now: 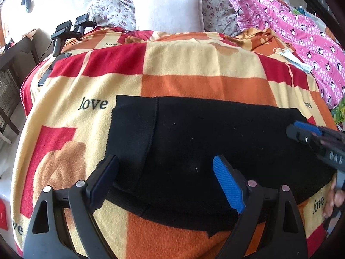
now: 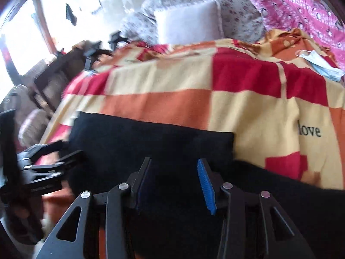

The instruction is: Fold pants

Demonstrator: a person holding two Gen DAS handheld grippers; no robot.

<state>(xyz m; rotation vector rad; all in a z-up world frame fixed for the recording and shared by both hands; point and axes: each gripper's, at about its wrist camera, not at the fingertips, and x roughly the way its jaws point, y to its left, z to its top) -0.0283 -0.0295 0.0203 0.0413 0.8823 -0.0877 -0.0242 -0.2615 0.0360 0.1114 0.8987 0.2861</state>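
Black pants (image 1: 211, 142) lie folded flat on a checked red, orange and cream blanket (image 1: 194, 64); their waistband (image 1: 133, 133) is at the left end. My left gripper (image 1: 166, 161) is open and empty, just above the pants' near left part. My right gripper (image 2: 174, 164) is open and empty over the pants (image 2: 151, 142) at their right part. The right gripper also shows at the right edge of the left wrist view (image 1: 301, 129). The left gripper shows at the left edge of the right wrist view (image 2: 54, 159). The right wrist view is blurred.
A white pillow (image 1: 169, 11) and floral bedding (image 1: 112, 8) lie at the bed's head. A pink penguin-print quilt (image 1: 301, 34) and a face mask (image 1: 289, 54) lie at the right. A black camera stand (image 1: 66, 32) stands at the bed's left edge, beside a dark table (image 1: 17, 54).
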